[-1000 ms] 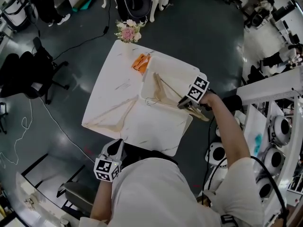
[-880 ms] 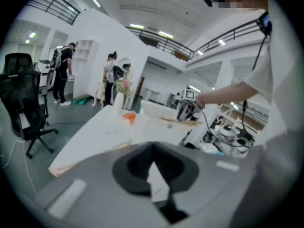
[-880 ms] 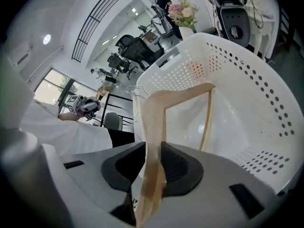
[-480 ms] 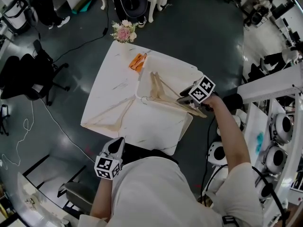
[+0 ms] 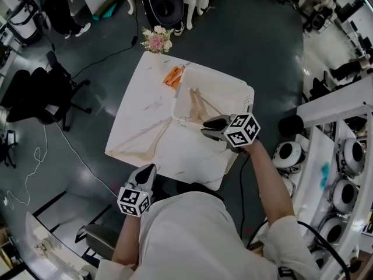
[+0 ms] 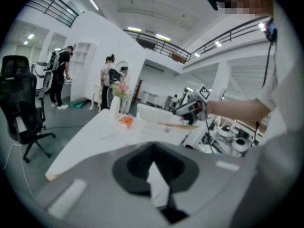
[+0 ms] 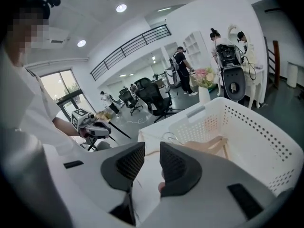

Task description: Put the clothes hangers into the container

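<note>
A wooden hanger [image 5: 201, 102] lies inside the white perforated basket [image 5: 243, 92], its wire hook [image 5: 184, 120] at the near left corner. The right gripper view shows the same hanger [image 7: 216, 146] on the floor of the basket [image 7: 256, 127]. My right gripper [image 5: 207, 128] hovers just in front of the basket. Its jaws [image 7: 151, 150] are closing with a gap between them and nothing in it. A second wooden hanger [image 5: 141, 141] lies flat at the table's left front. My left gripper [image 5: 145, 172] hangs at the table's near edge, shut and empty [image 6: 152, 148].
The white table [image 5: 148, 107] also carries a vase of pink flowers [image 5: 156, 39] at its far corner and an orange item [image 5: 173, 76] beside the basket. A black office chair [image 5: 35, 95] stands to the left. White machines [image 5: 344, 156] crowd the right side.
My right gripper let go of the hanger, which now rests in the basket. The gripper has pulled back from the basket's right corner toward the table's middle front. The left gripper stayed put.
</note>
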`<state>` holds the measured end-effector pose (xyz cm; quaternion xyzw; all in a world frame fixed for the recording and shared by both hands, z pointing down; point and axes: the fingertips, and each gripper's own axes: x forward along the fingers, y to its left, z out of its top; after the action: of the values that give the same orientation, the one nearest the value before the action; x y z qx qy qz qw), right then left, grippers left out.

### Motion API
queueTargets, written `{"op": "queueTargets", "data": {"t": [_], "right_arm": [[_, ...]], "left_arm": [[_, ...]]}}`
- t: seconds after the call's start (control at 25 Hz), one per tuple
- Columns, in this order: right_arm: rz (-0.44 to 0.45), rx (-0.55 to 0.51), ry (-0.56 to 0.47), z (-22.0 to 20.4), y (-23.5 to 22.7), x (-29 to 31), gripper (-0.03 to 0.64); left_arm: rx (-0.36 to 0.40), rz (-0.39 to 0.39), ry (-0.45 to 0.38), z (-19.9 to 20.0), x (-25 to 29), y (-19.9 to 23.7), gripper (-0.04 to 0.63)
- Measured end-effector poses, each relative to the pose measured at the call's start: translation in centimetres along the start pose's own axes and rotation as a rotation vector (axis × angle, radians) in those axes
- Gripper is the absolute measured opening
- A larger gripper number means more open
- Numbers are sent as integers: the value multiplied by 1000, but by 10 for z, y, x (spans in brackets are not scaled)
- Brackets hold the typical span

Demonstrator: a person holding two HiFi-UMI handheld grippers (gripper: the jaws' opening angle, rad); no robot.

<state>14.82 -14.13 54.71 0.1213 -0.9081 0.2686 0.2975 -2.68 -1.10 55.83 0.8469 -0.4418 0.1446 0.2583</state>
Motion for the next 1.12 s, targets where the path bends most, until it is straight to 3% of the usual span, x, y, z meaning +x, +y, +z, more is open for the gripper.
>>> {"op": "queueTargets", "data": {"t": [0.36,0.64,0.88,1.12], "right_arm": [[-7,65,-142,2,58,36,4],[-58,117,-243,1,95,51,3],[-77,140,-235,-2,107,68,3],[-69,64,-143,3,117,100,3]], "left_arm": [[49,-58,17,5,-16,33,3],[61,-121,8,10,-28,51,2],[73,-150,-9,18,-32,60,2],[54,-112,-6,9,-45,76,3]]}}
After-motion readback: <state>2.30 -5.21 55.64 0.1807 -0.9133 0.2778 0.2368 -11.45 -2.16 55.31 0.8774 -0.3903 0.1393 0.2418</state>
